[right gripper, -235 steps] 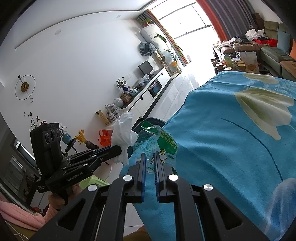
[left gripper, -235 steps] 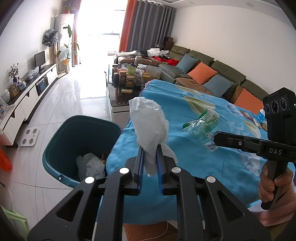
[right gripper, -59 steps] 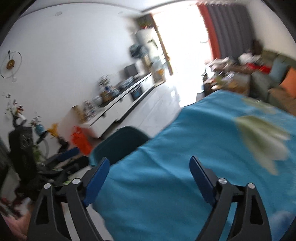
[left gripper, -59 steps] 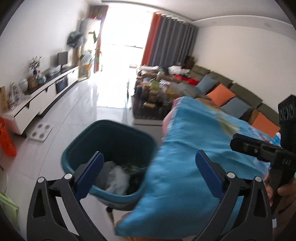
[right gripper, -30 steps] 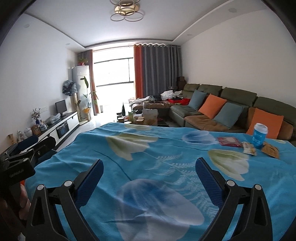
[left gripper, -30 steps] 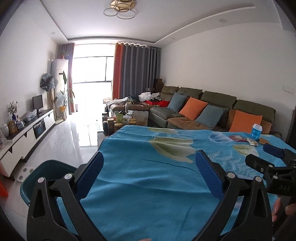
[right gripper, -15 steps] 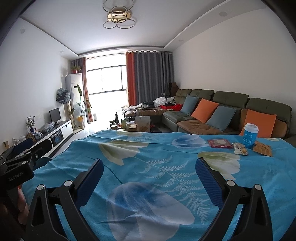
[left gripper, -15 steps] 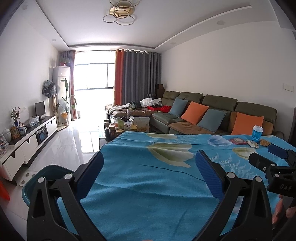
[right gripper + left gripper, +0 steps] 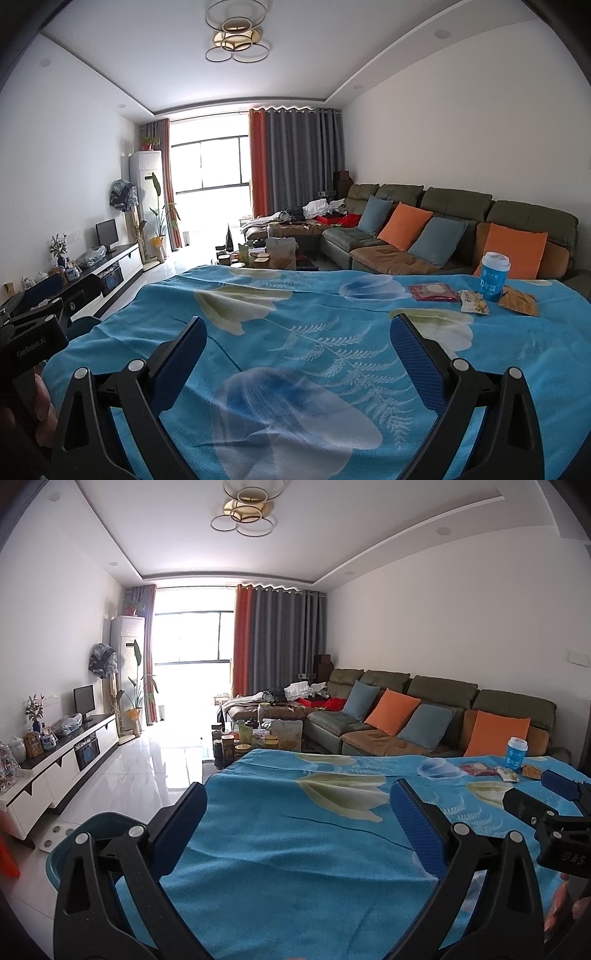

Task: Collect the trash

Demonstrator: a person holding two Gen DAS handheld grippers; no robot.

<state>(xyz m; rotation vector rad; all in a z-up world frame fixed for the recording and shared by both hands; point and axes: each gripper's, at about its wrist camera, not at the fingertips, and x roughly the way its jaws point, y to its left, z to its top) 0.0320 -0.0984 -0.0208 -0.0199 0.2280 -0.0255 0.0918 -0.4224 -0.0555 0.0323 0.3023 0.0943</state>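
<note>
Both grippers hover over a table covered by a blue floral cloth. My left gripper is open and empty above the cloth's near left part. My right gripper is open and empty too. At the far right of the table lie a red wrapper, a small snack packet and an orange packet, beside a blue paper cup. The same cup and wrappers show in the left wrist view. A teal trash bin stands on the floor at the table's left corner.
A green sofa with orange and blue cushions runs along the right wall. A cluttered coffee table stands beyond the table. A white TV cabinet lines the left wall. Glossy white floor lies between them.
Since 7.8 s ago both grippers let go of the tissue and the green wrapper at the bin and opened. They then swung up to face across the table and have held nearly still.
</note>
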